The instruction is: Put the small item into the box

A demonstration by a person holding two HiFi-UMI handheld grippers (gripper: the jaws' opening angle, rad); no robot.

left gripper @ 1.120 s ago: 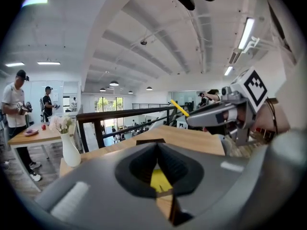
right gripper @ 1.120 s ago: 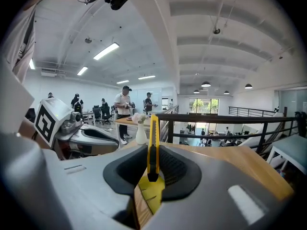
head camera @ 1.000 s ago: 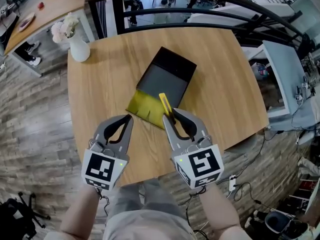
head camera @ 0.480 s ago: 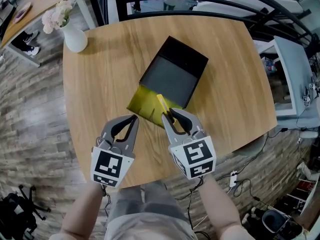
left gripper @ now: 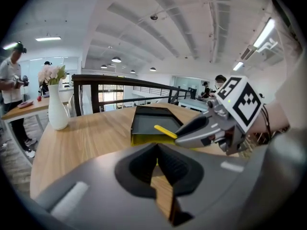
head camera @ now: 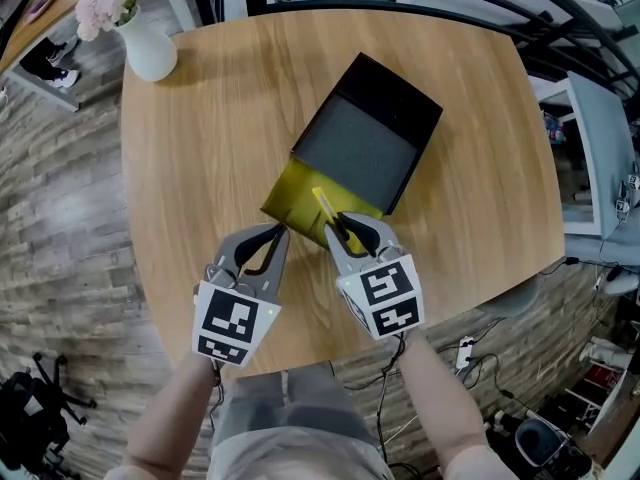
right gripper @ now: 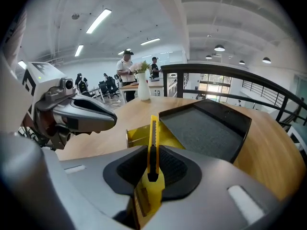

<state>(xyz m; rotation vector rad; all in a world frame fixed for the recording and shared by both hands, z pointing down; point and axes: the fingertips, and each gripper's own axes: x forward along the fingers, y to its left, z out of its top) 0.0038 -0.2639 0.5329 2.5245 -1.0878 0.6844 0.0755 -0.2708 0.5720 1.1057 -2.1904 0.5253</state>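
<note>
While the right gripper [head camera: 340, 230] is clamped on the slim yellow plastic utility knife [head camera: 325, 206], the knife's long axis points straight ahead at the open black grey-lined box [head camera: 370, 148], just beyond its tip. The left gripper [head camera: 278, 231], jaws together on nothing, sits alongside, no nearer.

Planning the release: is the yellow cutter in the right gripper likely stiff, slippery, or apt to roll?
The yellow cutter looks rigid: it sticks straight out of the right gripper without sagging. Flat and slim, it probably won't roll, but held at one end it may pivot.
</note>
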